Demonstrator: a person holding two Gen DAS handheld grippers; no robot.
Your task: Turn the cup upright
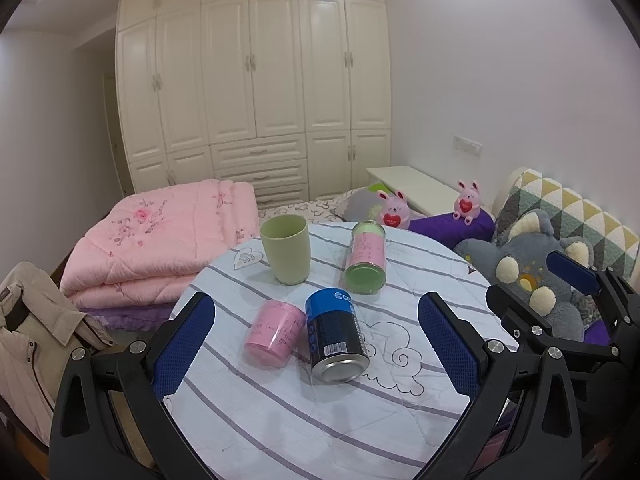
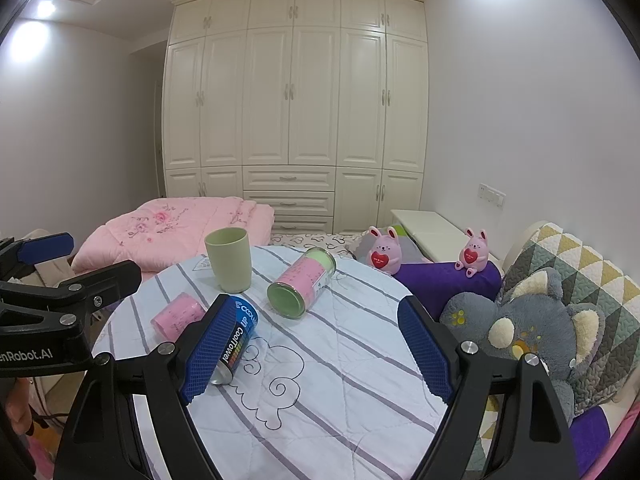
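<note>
A pale green cup (image 1: 285, 249) (image 2: 229, 260) stands upright, mouth up, at the far side of a round table with a striped cloth (image 1: 320, 412) (image 2: 340, 360). A small pink cup (image 1: 274, 334) (image 2: 176, 316) lies on its side near the table's middle left. My left gripper (image 1: 316, 350) is open and empty, just short of the pink cup. My right gripper (image 2: 316, 350) is open and empty over the table's near right part; it also shows at the right edge of the left wrist view (image 1: 560, 300).
A blue and black can (image 1: 335, 334) (image 2: 236, 340) lies on its side beside the pink cup. A green canister with a pink label (image 1: 366, 258) (image 2: 304, 282) lies farther back. Folded pink quilt (image 1: 160, 240), grey plush toy (image 2: 532, 328), pink rabbit toys (image 2: 384, 250) and wardrobe surround the table.
</note>
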